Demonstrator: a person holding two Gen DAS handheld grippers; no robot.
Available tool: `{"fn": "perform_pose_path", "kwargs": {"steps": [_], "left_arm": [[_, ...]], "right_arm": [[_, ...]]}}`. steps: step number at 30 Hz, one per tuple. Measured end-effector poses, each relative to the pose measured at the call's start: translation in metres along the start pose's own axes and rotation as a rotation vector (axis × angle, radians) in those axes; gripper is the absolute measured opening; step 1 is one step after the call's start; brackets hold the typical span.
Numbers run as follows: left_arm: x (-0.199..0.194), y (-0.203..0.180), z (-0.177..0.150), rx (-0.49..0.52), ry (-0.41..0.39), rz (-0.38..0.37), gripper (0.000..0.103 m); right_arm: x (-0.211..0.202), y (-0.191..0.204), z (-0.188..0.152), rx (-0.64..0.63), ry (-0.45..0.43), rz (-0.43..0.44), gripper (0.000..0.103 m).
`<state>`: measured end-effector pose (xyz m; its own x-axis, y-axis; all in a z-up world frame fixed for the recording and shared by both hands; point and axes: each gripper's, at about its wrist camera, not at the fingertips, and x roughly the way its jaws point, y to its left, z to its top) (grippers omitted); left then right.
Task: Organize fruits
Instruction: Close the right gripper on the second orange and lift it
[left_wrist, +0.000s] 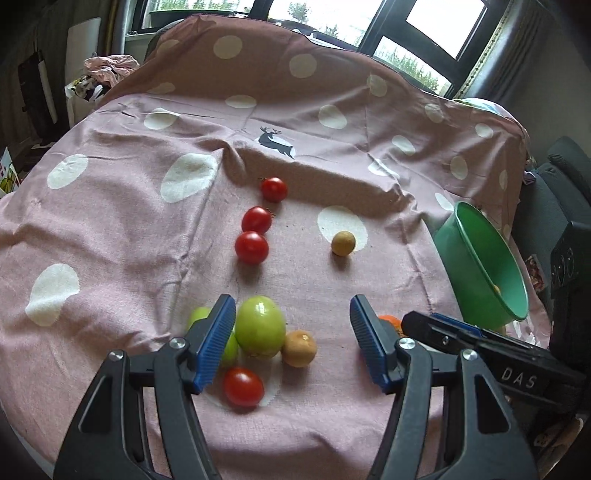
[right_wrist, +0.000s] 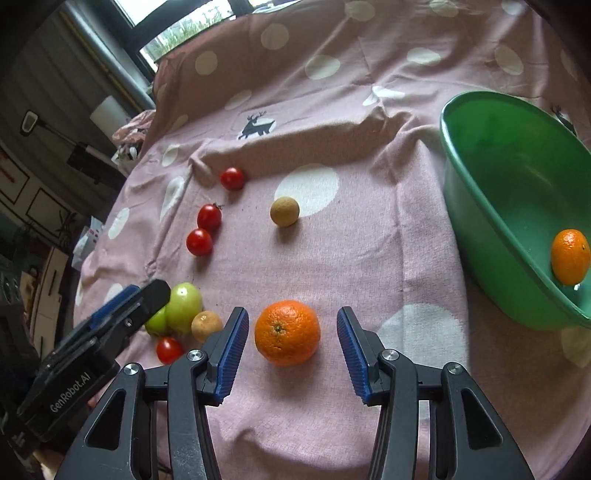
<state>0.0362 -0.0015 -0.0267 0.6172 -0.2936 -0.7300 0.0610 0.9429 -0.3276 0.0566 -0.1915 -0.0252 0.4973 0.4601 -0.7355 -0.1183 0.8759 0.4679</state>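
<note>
Fruit lies scattered over the pink dotted cloth (right_wrist: 332, 258) on my tabletop, and I place everything from the green bowl (right_wrist: 476, 206), which sits tilted at the cloth's right side. One orange (right_wrist: 570, 256) already rests inside the bowl against its lower wall. A second, larger orange (right_wrist: 287, 331) sits on the cloth left of the bowl, right between the fingers of my right tongs (right_wrist: 291, 354); the right tongs are spread wide, with a gap on both sides of the orange, so they hold nothing. Further left of the bowl I see a cluster: a large green fruit (left_wrist: 260, 325) with a smaller green one (left_wrist: 199, 315) beside it, a tan round fruit (left_wrist: 299, 348) touching the large green one, and a red tomato (left_wrist: 243, 386) just in front. My left tongs (left_wrist: 291, 343) are also wide open and empty, with the large green fruit and the tan one lying between the blue pads (left_wrist: 216, 339). Farther from me, left of the bowl, three tomatoes (left_wrist: 252, 246) run in a loose line, the two nearer ones almost touching. Another tan fruit (left_wrist: 343, 243) sits alone on a white dot, between that line and the bowl
</note>
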Motion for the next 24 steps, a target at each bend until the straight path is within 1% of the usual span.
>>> {"fn": "perform_pose_path", "kwargs": {"steps": [3, 4, 8, 12, 16, 19, 22, 24], "left_arm": [[0.005, -0.017, -0.006, 0.028, 0.035, -0.057, 0.064], [0.006, -0.023, -0.008, 0.042, 0.042, -0.074, 0.061], [0.015, -0.044, -0.018, 0.088, 0.077, -0.121, 0.058], [0.027, -0.054, -0.025, 0.109, 0.11, -0.131, 0.054], [0.037, -0.056, -0.027, 0.09, 0.141, -0.159, 0.049], [0.044, -0.056, -0.029, 0.087, 0.159, -0.149, 0.048], [0.053, -0.055, -0.031, 0.074, 0.196, -0.154, 0.048], [0.054, -0.056, -0.032, 0.078, 0.184, -0.149, 0.048]], "right_arm": [[-0.006, -0.008, 0.002, 0.03, -0.019, 0.031, 0.052], [-0.006, -0.01, 0.002, 0.039, -0.02, 0.043, 0.052], [-0.004, -0.017, 0.004, 0.081, -0.01, 0.069, 0.051], [0.003, -0.02, 0.004, 0.104, 0.013, 0.105, 0.051], [0.013, -0.02, 0.002, 0.119, 0.046, 0.122, 0.05], [0.021, -0.019, 0.002, 0.126, 0.071, 0.119, 0.049], [0.027, -0.02, 0.001, 0.133, 0.085, 0.11, 0.048], [0.029, -0.019, 0.001, 0.139, 0.092, 0.125, 0.048]]}}
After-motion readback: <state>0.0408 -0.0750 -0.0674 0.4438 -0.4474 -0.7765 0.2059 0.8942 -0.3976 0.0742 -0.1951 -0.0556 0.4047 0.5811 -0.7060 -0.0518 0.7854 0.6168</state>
